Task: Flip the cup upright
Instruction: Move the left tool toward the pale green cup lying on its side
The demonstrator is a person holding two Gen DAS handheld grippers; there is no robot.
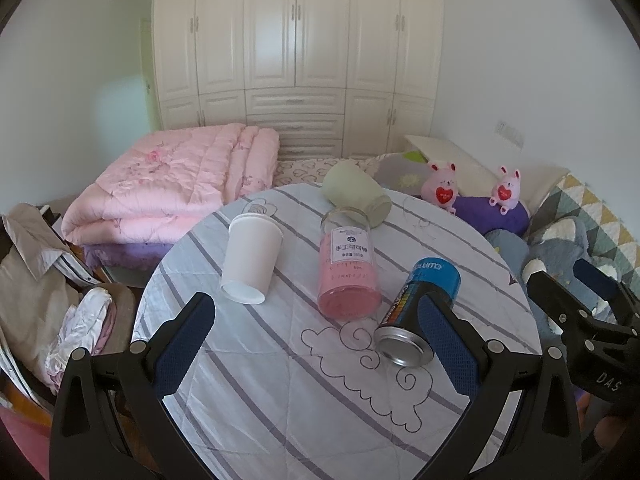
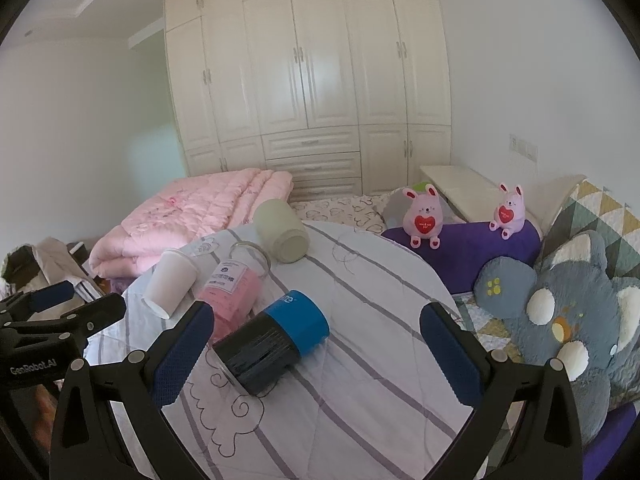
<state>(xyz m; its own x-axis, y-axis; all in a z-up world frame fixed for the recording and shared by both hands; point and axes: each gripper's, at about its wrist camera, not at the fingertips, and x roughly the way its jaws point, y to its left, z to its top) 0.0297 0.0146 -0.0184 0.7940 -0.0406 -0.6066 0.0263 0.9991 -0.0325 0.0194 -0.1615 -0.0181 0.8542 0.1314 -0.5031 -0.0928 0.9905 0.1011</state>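
Four containers lie on their sides on a round table covered with a striped cloth (image 1: 280, 380). A white paper cup (image 1: 251, 258) lies at the left, also in the right wrist view (image 2: 170, 282). A clear jar with pink contents (image 1: 349, 270) lies mid-table. A pale green cup (image 1: 357, 193) lies at the far edge. A blue and black can (image 1: 420, 308) lies on the right, also in the right wrist view (image 2: 276, 338). My left gripper (image 1: 316, 344) is open and empty over the near table. My right gripper (image 2: 316, 352) is open and empty, just behind the can.
A folded pink quilt (image 1: 172, 184) lies on the bed beyond the table. Two pink plush rabbits (image 2: 424, 216) sit on a purple cushion, with a grey plush toy (image 2: 568, 320) at the right. Clothes (image 1: 48, 280) are piled at the left. A white wardrobe (image 1: 296, 40) fills the back wall.
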